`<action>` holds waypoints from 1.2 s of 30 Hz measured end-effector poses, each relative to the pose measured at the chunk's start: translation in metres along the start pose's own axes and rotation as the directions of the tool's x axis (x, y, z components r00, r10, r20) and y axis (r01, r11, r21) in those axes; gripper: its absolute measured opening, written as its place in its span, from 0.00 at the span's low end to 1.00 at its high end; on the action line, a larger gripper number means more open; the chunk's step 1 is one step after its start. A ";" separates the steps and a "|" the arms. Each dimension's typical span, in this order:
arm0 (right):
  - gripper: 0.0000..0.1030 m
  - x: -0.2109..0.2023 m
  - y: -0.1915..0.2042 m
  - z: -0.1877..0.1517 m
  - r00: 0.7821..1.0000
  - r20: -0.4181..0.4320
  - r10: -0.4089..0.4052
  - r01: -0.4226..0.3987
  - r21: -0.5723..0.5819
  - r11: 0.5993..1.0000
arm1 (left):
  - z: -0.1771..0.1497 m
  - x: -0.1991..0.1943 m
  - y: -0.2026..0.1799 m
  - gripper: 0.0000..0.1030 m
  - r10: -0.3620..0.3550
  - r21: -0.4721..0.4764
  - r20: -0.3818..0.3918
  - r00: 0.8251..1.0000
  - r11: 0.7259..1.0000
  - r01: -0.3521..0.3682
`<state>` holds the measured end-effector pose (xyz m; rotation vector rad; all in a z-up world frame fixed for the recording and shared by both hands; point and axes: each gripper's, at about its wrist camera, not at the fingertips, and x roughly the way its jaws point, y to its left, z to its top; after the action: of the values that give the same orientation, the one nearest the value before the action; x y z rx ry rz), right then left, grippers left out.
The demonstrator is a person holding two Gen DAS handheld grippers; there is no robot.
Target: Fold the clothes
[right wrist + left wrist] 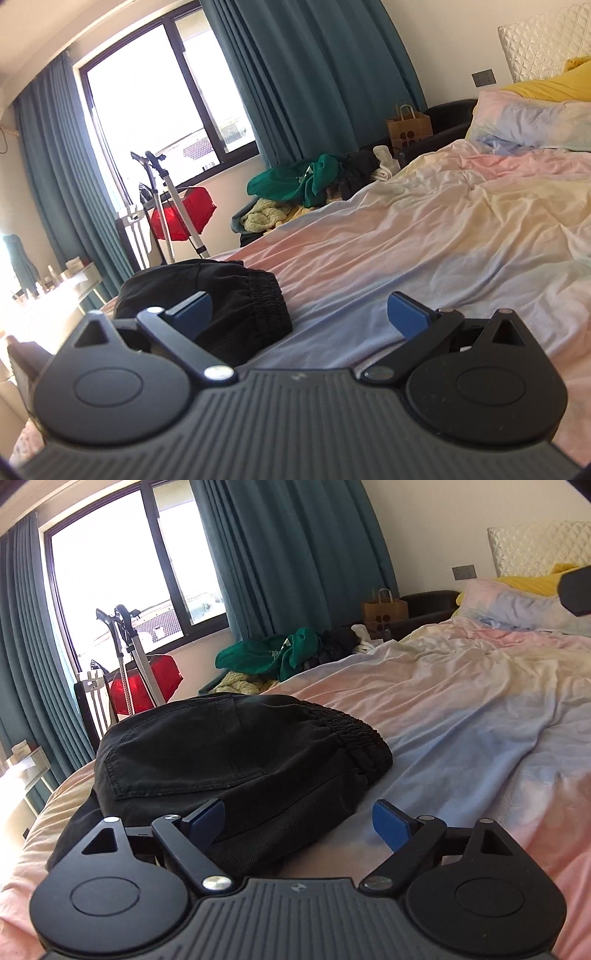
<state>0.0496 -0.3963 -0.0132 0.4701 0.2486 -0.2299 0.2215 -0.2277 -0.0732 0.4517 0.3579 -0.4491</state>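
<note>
1. Grippers: two, one per view, black ribbed bodies with round side discs and blue flat pads. Left gripper (298, 825) has its fingers spread apart, grasping nothing; its left pad (207, 819) overlaps the near edge of the folded garment in the view, contact not clear, while the right pad hangs over bare sheet. Right gripper (301, 317) is likewise released, fingers wide, nothing between them.
2. Black shorts (236, 760): one, folded into a rounded bundle near the left edge of the bed (461, 716). Heavy woven cloth, stitched patch pocket on top, gathered elastic waistband facing right. In the right wrist view the bundle (236, 299) sits ahead and left of the gripper.
3. Sheet: one, pastel pink, blue and yellow, soft and wrinkled. Broad open stretch to the right of the shorts and on toward the headboard, free for moving.
4. Pillows (532, 118): two at the far end, one pastel, one yellow behind it, against a quilted white headboard (535, 550).
5. Clothes heap (280, 653): one pile beyond the bed's far left edge, green on top, pale yellow knit and dark pieces below.
6. Paper bag (409, 129): one, brown, with handles, beside a dark chair.
7. Stand with a red item (144, 679): one, at the window (122, 565).
8. Curtains (295, 550): teal, pleated, either side of the window.
</note>
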 end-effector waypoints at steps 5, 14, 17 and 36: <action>1.00 0.017 -0.006 -0.007 1.000 -0.020 0.019 -0.018 0.041 0.999 | 0.019 0.074 -0.027 0.79 -0.079 0.072 -0.052 0.995 0.994 0.083; 1.00 0.036 -0.021 -0.021 0.994 -0.093 0.054 -0.039 0.155 0.987 | 0.031 0.154 -0.043 0.82 -0.042 0.008 -0.164 0.986 0.999 0.044; 1.00 0.039 -0.019 -0.024 0.993 -0.108 0.042 -0.026 0.146 0.989 | 0.037 0.161 -0.048 0.73 -0.023 0.016 -0.187 0.982 1.000 0.027; 1.00 0.029 0.012 -0.037 0.983 -0.133 0.129 -0.122 0.062 0.991 | 0.046 -0.155 0.187 0.29 0.136 -0.573 0.186 0.973 0.820 -0.005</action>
<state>0.0735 -0.3728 -0.0487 0.5538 0.3460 -0.0808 0.1931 -0.0479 0.0939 -0.1746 0.2424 -0.2932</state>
